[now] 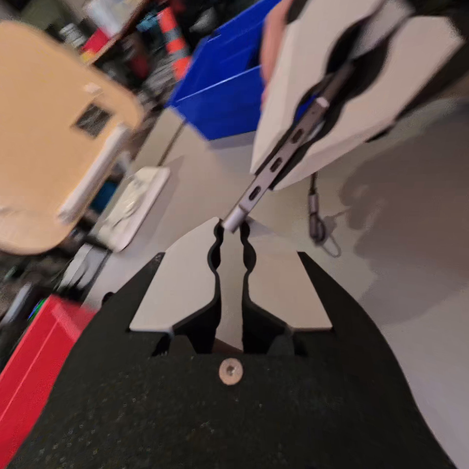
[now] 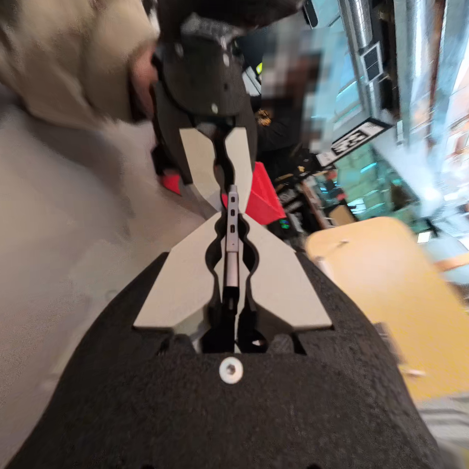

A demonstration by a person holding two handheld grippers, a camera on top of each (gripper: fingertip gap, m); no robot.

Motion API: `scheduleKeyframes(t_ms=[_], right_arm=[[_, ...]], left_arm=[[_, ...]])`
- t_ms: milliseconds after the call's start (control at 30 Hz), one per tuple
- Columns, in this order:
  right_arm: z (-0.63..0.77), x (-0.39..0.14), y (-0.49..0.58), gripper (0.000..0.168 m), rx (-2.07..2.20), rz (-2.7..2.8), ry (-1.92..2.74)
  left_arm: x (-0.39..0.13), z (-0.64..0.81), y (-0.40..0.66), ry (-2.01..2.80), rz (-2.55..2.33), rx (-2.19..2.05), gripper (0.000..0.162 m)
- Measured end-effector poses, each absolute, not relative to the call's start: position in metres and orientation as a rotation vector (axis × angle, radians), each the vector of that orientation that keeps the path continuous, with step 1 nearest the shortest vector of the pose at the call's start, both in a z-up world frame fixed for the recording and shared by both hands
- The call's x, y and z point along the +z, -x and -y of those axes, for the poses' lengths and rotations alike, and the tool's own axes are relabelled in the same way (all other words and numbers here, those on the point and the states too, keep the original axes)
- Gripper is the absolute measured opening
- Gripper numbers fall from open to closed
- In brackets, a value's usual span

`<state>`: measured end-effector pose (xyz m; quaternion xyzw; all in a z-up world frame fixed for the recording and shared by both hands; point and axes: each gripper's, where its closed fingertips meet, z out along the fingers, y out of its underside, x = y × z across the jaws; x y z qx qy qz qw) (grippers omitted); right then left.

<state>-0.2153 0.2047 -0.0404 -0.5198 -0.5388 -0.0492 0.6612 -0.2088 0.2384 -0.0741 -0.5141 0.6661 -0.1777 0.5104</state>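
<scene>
My jaws on the right gripper point(image 2: 232, 228) are closing on a slim grey hub point(image 2: 233, 238), a flat metal bar with a row of small oval ports along its edge, and I am holding it lengthwise between the pale fingers so that its far end is sticking out past the tips. My jaws on the left gripper point(image 1: 231, 227) are standing narrow, with a slender gap between them, and they are meeting the white end cap point(image 1: 233, 220) of that same hub point(image 1: 274, 165) right at the fingertips; through the blur I cannot tell whether they are actually pinching it or only touching it. In the left wrist view the hub is slanting up to the right from my left tips into the right gripper point(image 1: 269, 177), above the grey tabletop point(image 1: 418, 317). A dark cable with a small connector point(image 1: 316, 215) is dangling below the right gripper, close to the tabletop. Farther off on the tabletop a white flat device point(image 1: 137, 205) is lying to the left and a blue bin point(image 1: 223, 101) is standing behind. A red bin point(image 1: 33, 355) is sitting at my lower left, and a tan chair back point(image 1: 50, 132) is filling the left side.
</scene>
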Motion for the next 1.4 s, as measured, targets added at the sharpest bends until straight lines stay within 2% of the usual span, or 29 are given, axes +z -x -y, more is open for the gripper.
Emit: scheduleKeyframes(t_ms=[33,100,200,300,433,533,600,700,867,1000,1133,1233,1267,1300,1400], right_arm=[[-0.223,-0.031,0.208,0.008,-0.248,1.236,1.145],[-0.261,-0.011,0.197,0.008,-0.414,1.250,1.107],[-0.317,0.004,0.186,0.008,-0.505,1.229,1.105],[-0.362,-0.023,0.182,0.008,-0.477,1.183,1.140],[-0.383,-0.080,0.173,0.008,-0.456,1.100,1.152],[-0.382,-0.103,0.164,0.007,-0.495,1.116,1.148],[-0.377,-0.097,0.162,0.007,-0.483,1.076,1.162],[-0.363,-0.105,0.164,0.007,-0.425,1.085,1.197],[-0.358,-0.104,0.170,0.008,-0.421,1.108,1.170],[-0.361,-0.106,0.167,0.008,-0.385,1.089,1.207],[-0.362,-0.103,0.164,0.008,-0.338,1.053,1.224],[-0.363,-0.104,0.164,0.008,-0.339,1.052,1.228],[-0.362,-0.104,0.164,0.008,-0.338,1.053,1.227],[-0.362,-0.104,0.164,0.008,-0.339,1.058,1.227],[-0.362,-0.107,0.166,0.008,-0.340,1.072,1.227]], left_arm=[[-0.068,-0.255,0.215,1.306,-1.519,-0.359,0.013],[-0.054,-0.274,0.233,1.427,-1.382,-0.344,0.019],[-0.048,-0.267,0.265,1.658,-1.162,-0.530,0.019],[-0.059,-0.212,0.287,1.825,-1.023,-0.869,0.021],[-0.098,-0.139,0.323,1.996,-0.810,-1.055,0.025],[-0.120,-0.127,0.362,1.946,-0.821,-0.761,0.024],[-0.127,-0.140,0.383,1.874,-0.791,-0.546,0.024],[-0.149,-0.155,0.382,1.933,-0.723,-0.504,0.023],[-0.184,-0.158,0.374,2.099,-0.846,-0.420,0.034],[-0.149,-0.165,0.364,2.108,-0.792,-0.717,0.032],[-0.092,-0.214,0.377,2.073,-0.865,-0.730,0.029],[-0.090,-0.268,0.395,2.251,-0.881,-0.628,0.030],[-0.092,-0.289,0.399,2.286,-0.890,-0.576,0.035],[-0.096,-0.308,0.401,2.312,-0.909,-0.530,0.041],[-0.116,-0.362,0.404,2.412,-0.953,-0.377,0.042]])
